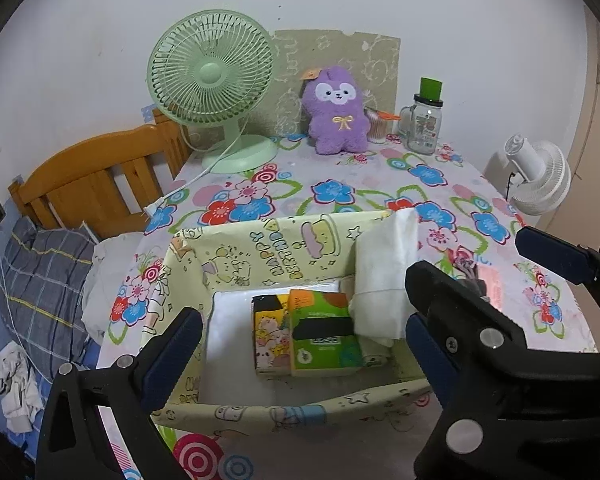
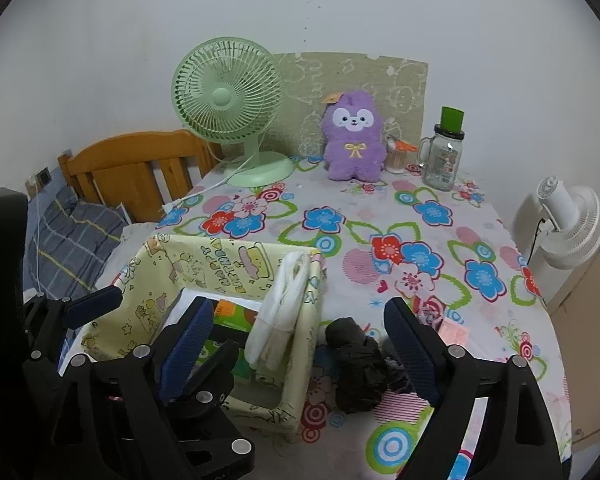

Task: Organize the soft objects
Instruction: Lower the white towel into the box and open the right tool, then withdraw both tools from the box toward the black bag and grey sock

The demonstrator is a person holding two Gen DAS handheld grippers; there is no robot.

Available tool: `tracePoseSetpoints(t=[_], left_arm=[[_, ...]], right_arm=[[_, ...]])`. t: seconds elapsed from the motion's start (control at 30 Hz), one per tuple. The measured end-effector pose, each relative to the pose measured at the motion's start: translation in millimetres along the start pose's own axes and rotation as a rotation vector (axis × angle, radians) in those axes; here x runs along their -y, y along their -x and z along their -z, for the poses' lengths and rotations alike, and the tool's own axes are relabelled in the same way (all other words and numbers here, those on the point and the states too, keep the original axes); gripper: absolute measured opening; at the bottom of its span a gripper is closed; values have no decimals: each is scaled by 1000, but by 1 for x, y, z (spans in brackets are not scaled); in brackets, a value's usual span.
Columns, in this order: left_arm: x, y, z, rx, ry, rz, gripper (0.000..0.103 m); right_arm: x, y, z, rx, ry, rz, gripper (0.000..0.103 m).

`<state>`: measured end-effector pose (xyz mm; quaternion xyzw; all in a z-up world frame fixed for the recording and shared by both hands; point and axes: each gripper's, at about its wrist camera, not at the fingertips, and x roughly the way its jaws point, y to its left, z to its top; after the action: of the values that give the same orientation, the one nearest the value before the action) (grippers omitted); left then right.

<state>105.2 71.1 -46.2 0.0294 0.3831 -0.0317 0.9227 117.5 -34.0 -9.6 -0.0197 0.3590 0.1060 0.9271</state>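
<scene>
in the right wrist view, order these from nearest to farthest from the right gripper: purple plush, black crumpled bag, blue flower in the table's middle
From the right gripper:
1. black crumpled bag, on the cloth between its fingers.
2. blue flower, mid-table, beyond the box.
3. purple plush, upright at the table's far edge by the wall.

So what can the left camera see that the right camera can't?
Only the left wrist view shows the cartoon tissue pack down inside the box and the crumpled white cloth by the bed. Only the right wrist view shows the black crumpled bag beside the box. Both show the yellow box, purple plush, green fan and glass jar.
</scene>
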Motion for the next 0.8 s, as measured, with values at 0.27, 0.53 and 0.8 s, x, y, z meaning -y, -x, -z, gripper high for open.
tracePoseSetpoints(t=[0.27, 0.53, 0.8], left_arm=[[13, 10, -2, 22, -4, 18, 103], [30, 20, -6, 46, -19, 27, 103], [46, 32, -7, 78, -26, 34, 103]], right_arm=[[13, 16, 0, 27, -15, 20, 94], [27, 31, 1, 51, -27, 36, 96], [42, 46, 2, 77, -36, 48, 100]])
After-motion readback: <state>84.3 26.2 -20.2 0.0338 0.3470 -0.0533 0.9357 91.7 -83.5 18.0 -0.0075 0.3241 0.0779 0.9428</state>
